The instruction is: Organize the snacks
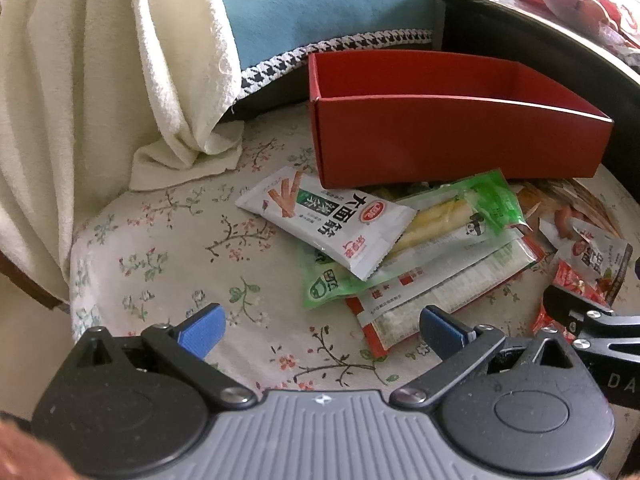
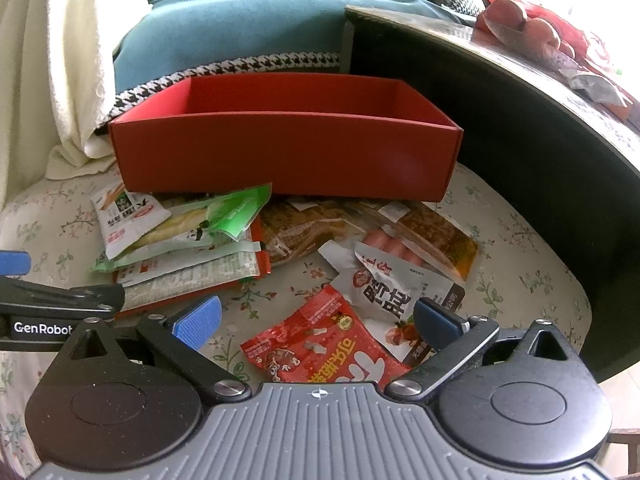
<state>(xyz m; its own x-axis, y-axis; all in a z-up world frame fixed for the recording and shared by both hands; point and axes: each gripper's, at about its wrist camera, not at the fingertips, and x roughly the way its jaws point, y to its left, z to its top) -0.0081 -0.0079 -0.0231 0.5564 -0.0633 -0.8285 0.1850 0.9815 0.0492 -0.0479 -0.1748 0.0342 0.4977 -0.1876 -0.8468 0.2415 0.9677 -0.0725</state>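
Observation:
An empty red box stands on a floral cloth. In front of it lies a pile of snack packets: a white packet on top of a green packet and a red-edged packet. A brown packet, a white-and-brown packet and a red packet lie to the right. My left gripper is open and empty, just short of the pile. My right gripper is open and empty over the red packet.
A cream towel hangs at the left. A teal cushion with houndstooth trim lies behind the box. A dark curved table stands at the right, with red-wrapped fruit on top. The left gripper's arm shows in the right wrist view.

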